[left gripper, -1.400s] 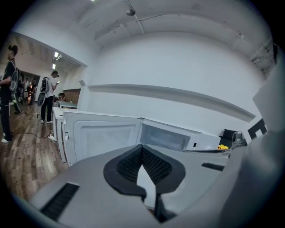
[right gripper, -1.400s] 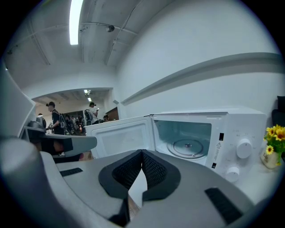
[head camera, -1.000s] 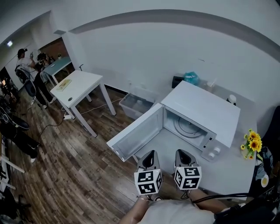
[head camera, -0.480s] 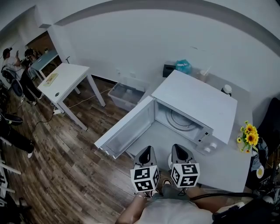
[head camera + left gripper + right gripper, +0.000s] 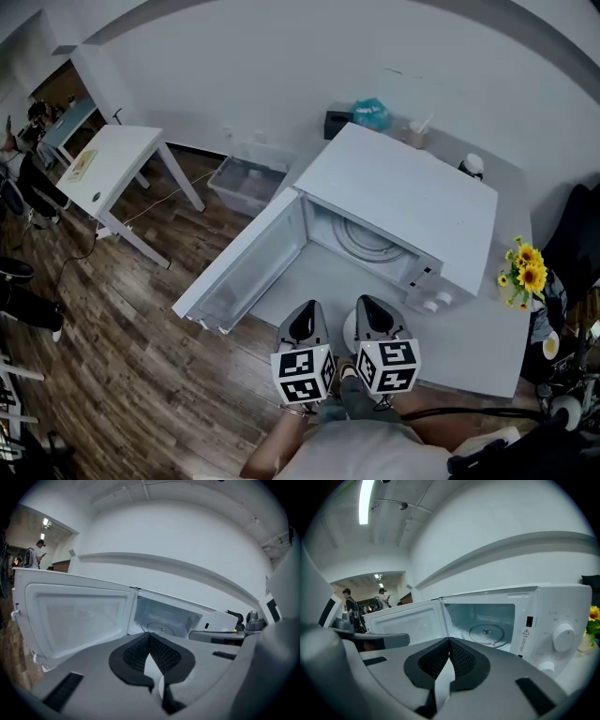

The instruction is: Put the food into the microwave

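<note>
Left fingers: the dark ribbed fingers point(image 5: 136, 654) of the left gripper point(image 5: 150, 638) are seen pressed together at their tips in the left gripper view, and nothing is held between them.
Right fingers: the fingers point(image 5: 462, 660) of the right gripper point(image 5: 450, 641) are likewise closed tip to tip, with nothing gripped.
Gripper position: both grippers are held side by side at the lower middle of the head view, over the near part of the surface point(image 5: 469, 347), and are pointed at the open cavity.
Food: no food is plainly made out. A pale round rim point(image 5: 347, 328) is glimpsed between the two grippers in the head view; it may be the dish, but that cannot be told.
Microwave: the microwave point(image 5: 403, 197) is set at the centre of the head view, with its door point(image 5: 239, 272) swung wide toward the lower left. The glass turntable point(image 5: 486, 632) is seen bare at the middle of the right gripper view, and the knobs point(image 5: 563, 637) are seen at that view's right.
Beyond: sunflowers point(image 5: 525, 272) are stood at the right edge of the head view, near the knob side of the microwave.
Step in hand: the food is judged not yet taken up, so the pick-up is still to be made.
Doing it well: the fingers should be opened before they are lowered. The dish is best taken by its rim from both sides and kept level. It should be carried in clear of the door and the knob panel, then set down at the middle of the turntable.
</note>
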Available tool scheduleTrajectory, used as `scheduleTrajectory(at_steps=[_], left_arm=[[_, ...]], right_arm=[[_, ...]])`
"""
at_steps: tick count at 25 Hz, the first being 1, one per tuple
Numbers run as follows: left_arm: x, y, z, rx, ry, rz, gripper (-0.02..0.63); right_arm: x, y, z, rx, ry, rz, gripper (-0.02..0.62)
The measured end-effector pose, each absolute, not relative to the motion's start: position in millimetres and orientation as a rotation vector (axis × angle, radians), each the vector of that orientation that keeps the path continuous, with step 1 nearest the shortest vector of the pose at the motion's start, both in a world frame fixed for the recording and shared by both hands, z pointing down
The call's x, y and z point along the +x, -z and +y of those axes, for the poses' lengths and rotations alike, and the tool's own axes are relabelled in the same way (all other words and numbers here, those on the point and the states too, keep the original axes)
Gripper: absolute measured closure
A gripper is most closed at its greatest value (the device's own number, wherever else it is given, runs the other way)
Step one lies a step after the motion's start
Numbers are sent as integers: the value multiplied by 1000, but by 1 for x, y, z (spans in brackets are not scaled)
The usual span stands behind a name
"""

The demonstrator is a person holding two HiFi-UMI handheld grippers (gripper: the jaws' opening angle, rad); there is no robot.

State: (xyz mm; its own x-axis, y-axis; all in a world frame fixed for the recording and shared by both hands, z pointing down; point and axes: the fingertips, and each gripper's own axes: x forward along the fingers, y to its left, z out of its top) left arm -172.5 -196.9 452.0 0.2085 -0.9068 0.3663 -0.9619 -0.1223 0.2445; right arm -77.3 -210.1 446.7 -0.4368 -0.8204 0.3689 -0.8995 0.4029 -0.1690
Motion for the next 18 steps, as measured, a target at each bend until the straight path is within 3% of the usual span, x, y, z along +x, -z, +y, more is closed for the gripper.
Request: scheduleTrajectory(at_steps=[10,12,14,18], left_arm=[[-146,-466,-194,2081,-202,-1676,603],[-141,-469,-192,2082,-201,-1654,580],[-136,-475,-189,2079,-210,-1629,517],[-130,-491,-185,2059,-244,-1600,515]], right_arm=[[-59,-460,-204,1519,-554,-2412,574],[-57,-463,-202,1512,-580,-2415,545],[-52,-467,-200,1514,-599,-2404,523],[-37,-481,-197,1545,-630,-2352,523]])
